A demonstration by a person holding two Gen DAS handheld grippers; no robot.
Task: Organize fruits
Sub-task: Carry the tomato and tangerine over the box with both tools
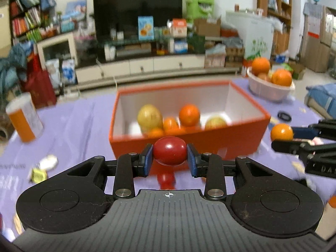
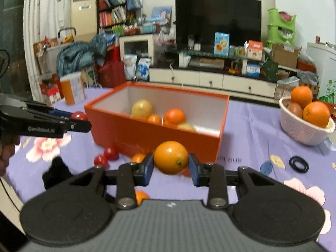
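Left gripper (image 1: pixel 169 157) jaws clenched on red tomato (image 1: pixel 169 150), right gripper (image 2: pixel 171 163) jaws on orange (image 2: pixel 171 157).

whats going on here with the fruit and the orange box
A person is sorting fruit with two handheld grippers. The left gripper holds a red tomato, the right gripper an orange, both just short of the orange box, which already has fruit in it. More tomatoes lie on the table.
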